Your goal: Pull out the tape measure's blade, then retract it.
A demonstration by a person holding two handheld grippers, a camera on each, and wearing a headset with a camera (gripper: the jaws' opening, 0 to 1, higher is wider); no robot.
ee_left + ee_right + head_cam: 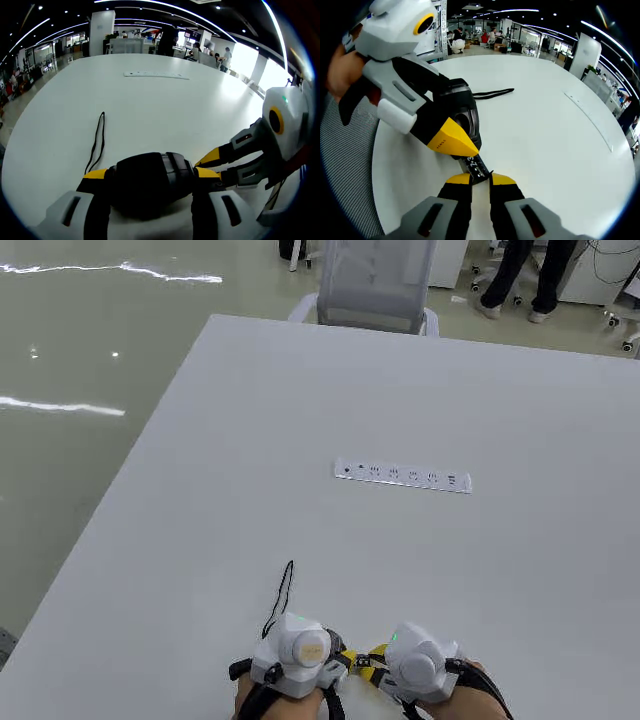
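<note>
Nearest, at 6 o'clock in the head view, the left gripper point(338, 658) and right gripper point(375, 660) meet almost tip to tip low over a white table point(200, 490). The left gripper view has its jaws clamped on either side of the black tape measure point(150, 182), which sits at the table's near edge. In the right gripper view the jaws are pinched shut on the blade point(476, 167), and a short numbered stretch shows between them and the case. A black strap point(282, 595) trails from the case toward 12 o'clock. A power strip point(402, 476) lies well apart near the table's middle, and a chair point(375, 285) stands at 12 o'clock. The pull-out looks barely begun. Next, the right gripper should draw straight away from the case, toward 3 o'clock, while the left holds the case firm, then feed the blade back slowly.
</note>
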